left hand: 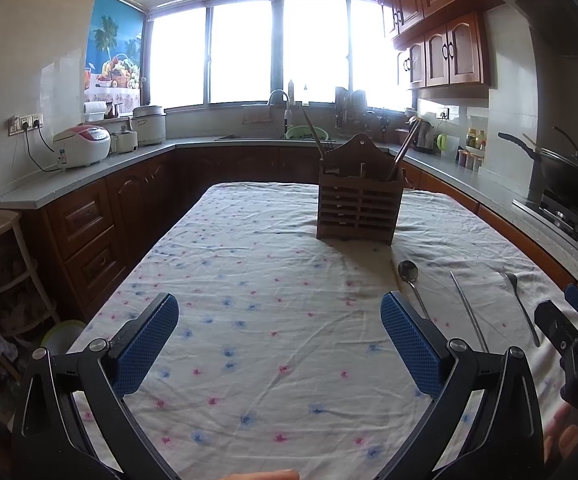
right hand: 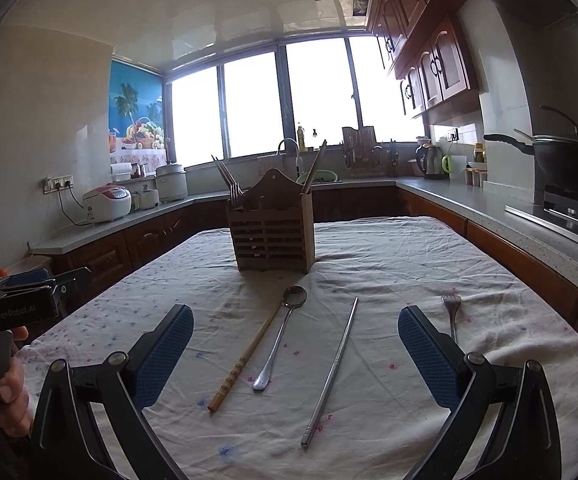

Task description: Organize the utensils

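A slatted wooden utensil holder (right hand: 273, 232) (left hand: 359, 210) stands mid-table with forks and chopsticks sticking out. In front of it lie a wooden chopstick (right hand: 245, 360), a metal spoon (right hand: 281, 336) (left hand: 411, 280), a metal chopstick (right hand: 331, 372) (left hand: 469, 312) and a fork (right hand: 451, 312) (left hand: 523, 308). My right gripper (right hand: 295, 332) hovers open above these, its blue pads on either side of them. My left gripper (left hand: 279, 328) is open over bare cloth, left of the spoon. The right gripper (left hand: 569, 320) shows at the right edge of the left wrist view.
A floral white tablecloth (left hand: 249, 280) covers the table. Kitchen counters (left hand: 89, 168) ring the room with rice cookers, a sink, a kettle and a wok (left hand: 569, 180) on the stove at right. A person's hand (right hand: 5, 384) grips the left tool.
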Available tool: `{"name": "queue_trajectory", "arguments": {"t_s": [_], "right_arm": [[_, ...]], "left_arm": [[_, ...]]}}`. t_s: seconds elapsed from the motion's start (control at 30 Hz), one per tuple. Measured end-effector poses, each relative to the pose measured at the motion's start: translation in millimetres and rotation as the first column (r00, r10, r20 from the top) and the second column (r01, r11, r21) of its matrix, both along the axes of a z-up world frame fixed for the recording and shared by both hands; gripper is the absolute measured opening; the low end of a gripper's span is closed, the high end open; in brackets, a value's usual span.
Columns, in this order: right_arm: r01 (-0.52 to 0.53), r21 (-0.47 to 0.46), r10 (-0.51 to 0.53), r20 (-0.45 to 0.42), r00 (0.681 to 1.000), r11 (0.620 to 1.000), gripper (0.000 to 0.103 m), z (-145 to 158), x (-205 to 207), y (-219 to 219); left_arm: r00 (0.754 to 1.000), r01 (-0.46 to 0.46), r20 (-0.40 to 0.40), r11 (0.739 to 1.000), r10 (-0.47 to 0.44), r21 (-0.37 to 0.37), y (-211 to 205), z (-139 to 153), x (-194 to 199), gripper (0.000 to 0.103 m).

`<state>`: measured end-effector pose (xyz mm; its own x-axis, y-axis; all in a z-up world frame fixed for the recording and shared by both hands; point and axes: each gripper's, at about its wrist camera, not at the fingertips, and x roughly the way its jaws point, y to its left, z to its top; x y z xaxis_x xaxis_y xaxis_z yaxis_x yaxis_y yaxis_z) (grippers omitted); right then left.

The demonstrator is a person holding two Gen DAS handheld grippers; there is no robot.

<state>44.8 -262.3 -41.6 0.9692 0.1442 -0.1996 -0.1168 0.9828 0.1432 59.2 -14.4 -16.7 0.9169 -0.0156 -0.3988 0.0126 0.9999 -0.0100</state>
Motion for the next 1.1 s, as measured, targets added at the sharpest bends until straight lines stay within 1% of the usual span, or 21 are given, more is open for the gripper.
{"name": "queue_trajectory", "arguments": {"t_s": [0.2,1.1], "right_arm": [[-0.003,-0.003,0.003,0.021,1.000,1.000,0.103,3.3,-3.1,2.3],[-0.008,0.000,0.008,0.034,0.999,1.000,0.103,7.2,-6.3,4.4]], "left_arm": [[1.000,-0.001,0.011,1.000,0.001,0.000,0.4,1.6,-2.4,0.103],[1.000,0.002,0.027,1.000,-0.002,0.005,0.4,5.3,-8.0,0.103]]}}
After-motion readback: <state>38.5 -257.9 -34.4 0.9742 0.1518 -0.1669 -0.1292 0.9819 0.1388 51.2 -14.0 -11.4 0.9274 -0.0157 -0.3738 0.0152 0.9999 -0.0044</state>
